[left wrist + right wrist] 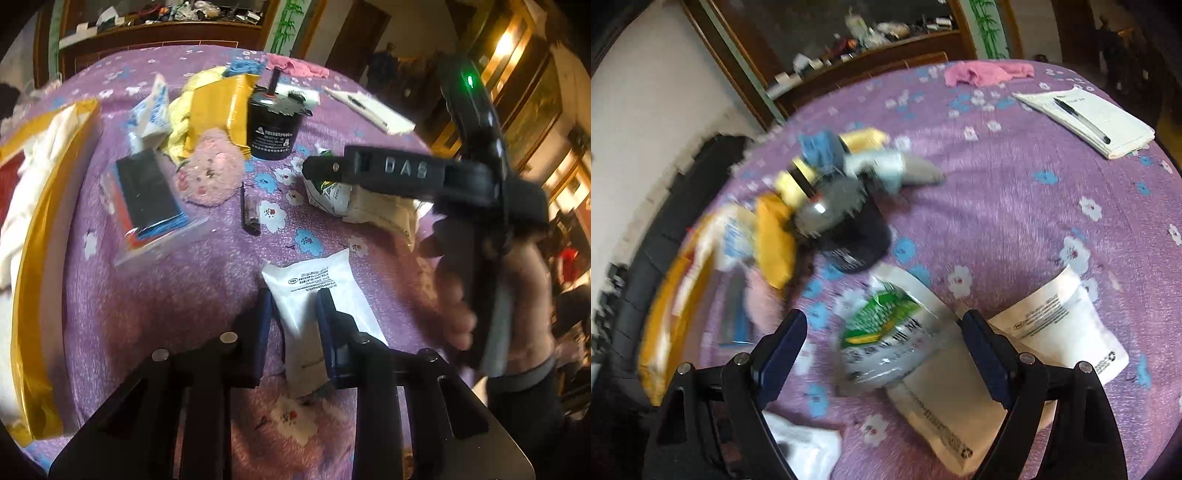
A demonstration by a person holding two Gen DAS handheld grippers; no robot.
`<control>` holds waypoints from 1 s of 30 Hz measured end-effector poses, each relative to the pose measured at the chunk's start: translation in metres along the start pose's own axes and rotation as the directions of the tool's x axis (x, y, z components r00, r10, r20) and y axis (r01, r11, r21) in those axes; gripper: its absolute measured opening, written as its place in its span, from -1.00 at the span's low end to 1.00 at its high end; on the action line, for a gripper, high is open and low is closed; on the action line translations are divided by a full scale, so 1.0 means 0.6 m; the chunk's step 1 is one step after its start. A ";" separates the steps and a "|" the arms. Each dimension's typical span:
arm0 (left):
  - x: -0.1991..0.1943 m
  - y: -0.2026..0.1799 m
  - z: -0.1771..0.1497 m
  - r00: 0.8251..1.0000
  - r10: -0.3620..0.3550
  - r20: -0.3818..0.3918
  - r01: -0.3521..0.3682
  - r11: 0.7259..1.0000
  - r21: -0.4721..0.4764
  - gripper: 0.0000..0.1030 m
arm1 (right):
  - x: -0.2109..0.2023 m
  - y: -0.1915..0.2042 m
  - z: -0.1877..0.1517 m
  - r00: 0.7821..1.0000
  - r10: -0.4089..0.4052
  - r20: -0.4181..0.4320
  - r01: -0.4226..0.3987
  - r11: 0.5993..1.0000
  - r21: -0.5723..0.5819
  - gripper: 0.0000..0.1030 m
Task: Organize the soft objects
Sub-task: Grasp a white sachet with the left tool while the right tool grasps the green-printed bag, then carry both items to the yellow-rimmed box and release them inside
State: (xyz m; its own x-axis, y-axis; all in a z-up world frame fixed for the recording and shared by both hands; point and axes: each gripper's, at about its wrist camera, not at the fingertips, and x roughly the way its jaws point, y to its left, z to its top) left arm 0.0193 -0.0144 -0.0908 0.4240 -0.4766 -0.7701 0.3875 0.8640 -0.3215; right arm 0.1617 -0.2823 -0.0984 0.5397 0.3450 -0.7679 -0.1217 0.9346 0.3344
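The left gripper is sitting low over the purple flowered bedspread, its two blue-padded fingers pressing on either side of a white printed pouch and gripping it near its lower end, while the pouch's upper part is lying flat on the cloth. Seen from the left wrist camera, the right gripper is reaching in from the right side, held in the person's right hand, with its black tip hovering just over a crumpled white-and-green plastic bag and a beige pouch lying beside it. In the right wrist view that gripper is standing wide open, its fingers apart on either side of the white-and-green bag, which is resting partly on the beige pouch. Farther back, a black cylindrical container is sitting next to a yellow packet and a pink round fuzzy item. A notepad with a pen and a pink cloth are lying near the far edge.
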 end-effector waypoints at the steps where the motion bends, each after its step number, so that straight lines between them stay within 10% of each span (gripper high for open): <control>1: -0.004 0.004 -0.002 1.000 -0.023 0.007 0.023 1.000 -0.010 -0.54 | -0.002 0.004 -0.004 1.000 -0.011 0.012 0.011 1.000 -0.010 0.66; 8: 0.009 0.000 0.005 0.996 -0.085 -0.028 0.084 0.995 -0.048 -0.48 | -0.019 0.007 -0.023 0.999 -0.024 0.033 0.025 0.999 -0.024 -0.38; 18: 0.036 -0.028 0.014 0.999 -0.040 -0.021 0.040 0.999 0.008 -0.61 | -0.092 -0.002 -0.079 0.978 0.121 0.168 -0.129 0.991 0.037 -0.40; 30: -0.072 0.030 0.009 0.965 -0.242 0.098 0.254 0.957 -0.138 -0.85 | -0.125 0.005 -0.098 0.944 0.198 0.264 -0.211 0.977 0.023 -0.40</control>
State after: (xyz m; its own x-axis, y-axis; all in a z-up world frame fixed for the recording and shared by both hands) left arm 0.0126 0.0208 -0.0602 0.3958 -0.6853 -0.6113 0.3656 0.7283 -0.5796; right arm 0.0715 -0.3002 -0.0718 0.7052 0.4879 -0.5145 -0.2139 0.8382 0.5017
